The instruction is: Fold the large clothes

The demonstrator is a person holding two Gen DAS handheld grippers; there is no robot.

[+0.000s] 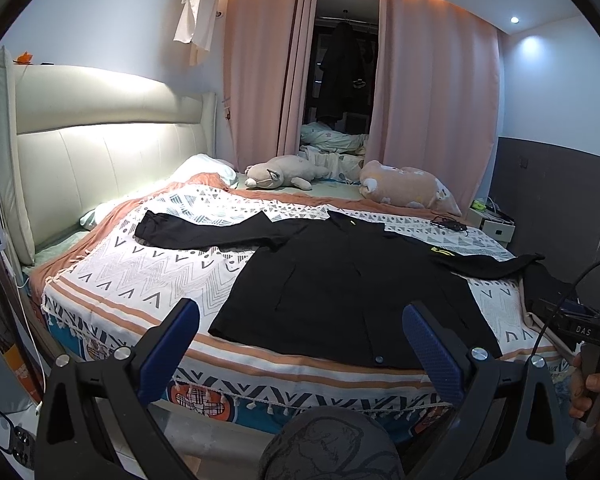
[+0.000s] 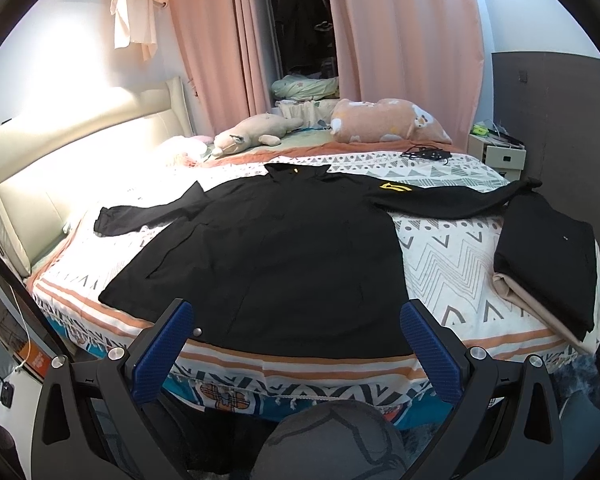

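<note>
A large black jacket lies spread flat on the patterned bedspread, sleeves stretched out left and right, collar toward the far side. It also shows in the right wrist view, with a yellow mark on its right sleeve. My left gripper is open and empty, held off the near edge of the bed in front of the jacket's hem. My right gripper is open and empty, also in front of the hem.
A folded stack of black and beige clothes sits at the bed's right edge. Two plush toys and a black cable bundle lie at the far side. The headboard is left, a nightstand far right.
</note>
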